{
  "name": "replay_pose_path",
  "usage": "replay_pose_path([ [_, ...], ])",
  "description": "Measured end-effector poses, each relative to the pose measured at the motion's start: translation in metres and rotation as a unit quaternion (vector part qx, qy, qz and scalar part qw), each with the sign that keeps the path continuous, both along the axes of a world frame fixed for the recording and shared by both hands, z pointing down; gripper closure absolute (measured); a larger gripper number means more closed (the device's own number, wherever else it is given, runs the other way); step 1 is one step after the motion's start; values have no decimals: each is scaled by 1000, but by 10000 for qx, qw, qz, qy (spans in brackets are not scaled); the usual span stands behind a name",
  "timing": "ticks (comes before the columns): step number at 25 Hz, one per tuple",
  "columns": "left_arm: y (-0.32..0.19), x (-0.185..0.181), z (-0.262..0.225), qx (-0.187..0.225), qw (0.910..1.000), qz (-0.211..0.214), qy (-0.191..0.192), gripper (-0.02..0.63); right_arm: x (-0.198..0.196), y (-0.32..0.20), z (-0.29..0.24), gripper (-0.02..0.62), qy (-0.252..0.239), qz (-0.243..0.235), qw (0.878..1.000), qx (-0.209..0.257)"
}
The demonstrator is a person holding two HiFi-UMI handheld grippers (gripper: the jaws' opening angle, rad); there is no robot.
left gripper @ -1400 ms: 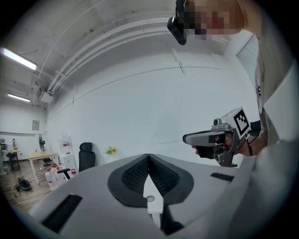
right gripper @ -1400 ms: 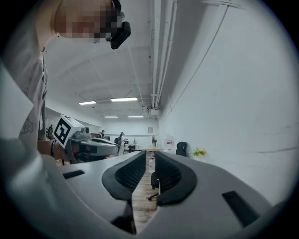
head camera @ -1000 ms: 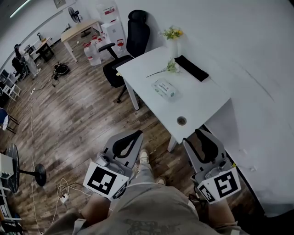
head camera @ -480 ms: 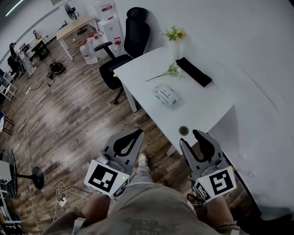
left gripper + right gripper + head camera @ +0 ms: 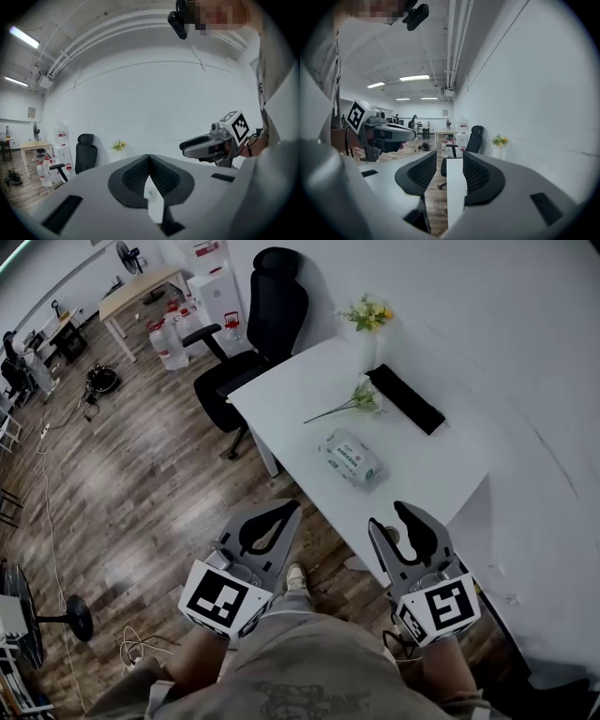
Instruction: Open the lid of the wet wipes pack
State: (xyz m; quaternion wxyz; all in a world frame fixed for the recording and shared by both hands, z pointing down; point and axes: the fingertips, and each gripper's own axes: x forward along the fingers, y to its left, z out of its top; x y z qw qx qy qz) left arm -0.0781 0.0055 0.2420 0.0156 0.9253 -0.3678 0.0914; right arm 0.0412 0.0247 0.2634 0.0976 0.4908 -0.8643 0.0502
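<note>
Clearly closes on the desk (image 5: 281, 390): finds the wet wipes pack (image 5: 350, 457) lower and larger in the head view than a second ago, with the near desk edge now just ahead of both gripper tips. Places the pack flat on the white top, between a loose flower stem (image 5: 349, 405) farther back and the front edge, well apart from the vase of yellow flowers (image 5: 367, 317) and the black flat pad (image 5: 406, 397).

Shows the left gripper (image 5: 281, 512) pinched together at the tips, with nothing held. Shows the right gripper (image 5: 392, 519) with a narrow gap between its jaws, only the desk edge seen through it, likewise empty. Holds both low and short of the desk, neither touching the pack.

Amounts to an approach only: no contact yet, the lid apparently not lifted, though too small to be sure. Probably calls next for one gripper to steady the pack body and the other to catch the edge of the lid flap, so needs the left opened first. Risks sliding the light pack across the smooth top if pushed without a hold.
</note>
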Motion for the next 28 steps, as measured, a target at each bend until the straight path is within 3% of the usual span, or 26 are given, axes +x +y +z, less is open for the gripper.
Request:
replay_pose_path([
  [13, -96, -37, 16, -195, 9993, 321, 16, 590, -43, -96, 15, 416, 105, 240, 9995, -200],
  [20, -114, -33, 23, -281, 9991, 314, -11, 589, -31, -115, 27, 417, 339, 181, 9987, -346],
  [28, -142, -24, 34, -486, 9988, -12, 93, 589, -10, -142, 50, 423, 575, 204, 9966, -559],
])
